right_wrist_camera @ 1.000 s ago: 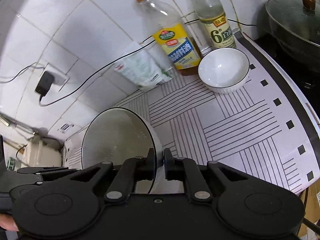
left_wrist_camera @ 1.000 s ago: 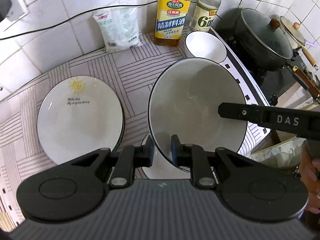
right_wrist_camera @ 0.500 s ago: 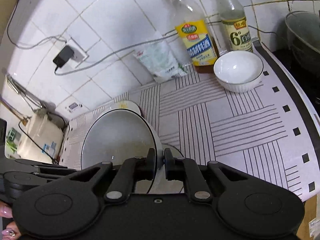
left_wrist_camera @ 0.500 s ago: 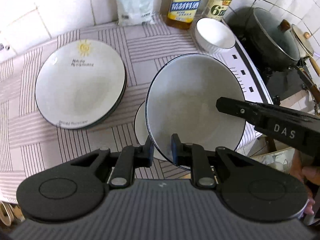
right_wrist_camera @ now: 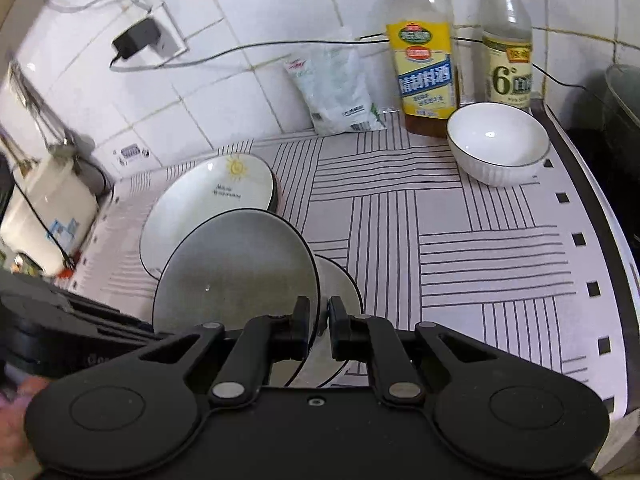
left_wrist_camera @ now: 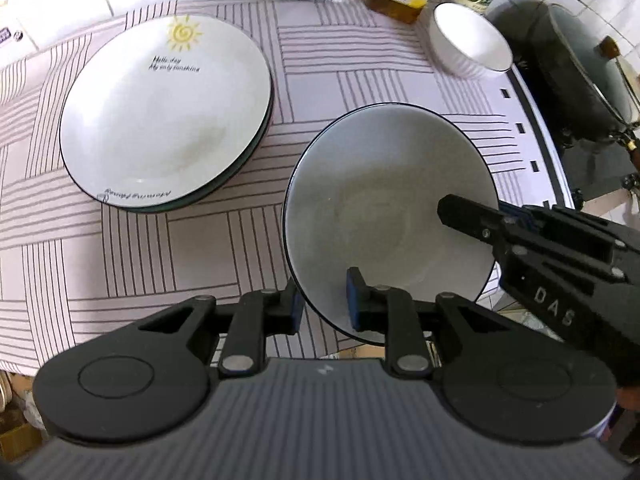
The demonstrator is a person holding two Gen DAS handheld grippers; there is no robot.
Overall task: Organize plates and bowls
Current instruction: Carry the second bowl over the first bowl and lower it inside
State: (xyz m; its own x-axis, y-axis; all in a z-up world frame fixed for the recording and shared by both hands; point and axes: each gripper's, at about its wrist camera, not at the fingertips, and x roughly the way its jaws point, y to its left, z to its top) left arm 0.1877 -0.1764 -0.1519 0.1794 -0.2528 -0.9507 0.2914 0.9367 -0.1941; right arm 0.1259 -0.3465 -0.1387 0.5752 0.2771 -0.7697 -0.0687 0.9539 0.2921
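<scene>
Large dark-rimmed bowl (left_wrist_camera: 384, 208): near right of the striped table (left_wrist_camera: 140, 248), over a smaller dish (right_wrist_camera: 340, 280). Left hand-held gripper (left_wrist_camera: 322, 304): jaws opening, near rim between its pads. Right hand-held gripper (right_wrist_camera: 319, 322): clenched on the opposite rim. Sun-print plate stack (left_wrist_camera: 164, 116): far left. Small white bowl (right_wrist_camera: 498, 142): far right, beside two bottles (right_wrist_camera: 426, 68).

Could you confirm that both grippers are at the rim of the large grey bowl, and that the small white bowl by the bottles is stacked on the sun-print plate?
Not quite. The small white bowl sits alone on the mat beside the bottles, well apart from the sun-print plate, as the right wrist view shows. The rest holds: the left gripper, its jaws opening, and the right gripper are both at the large grey bowl's rim.
</scene>
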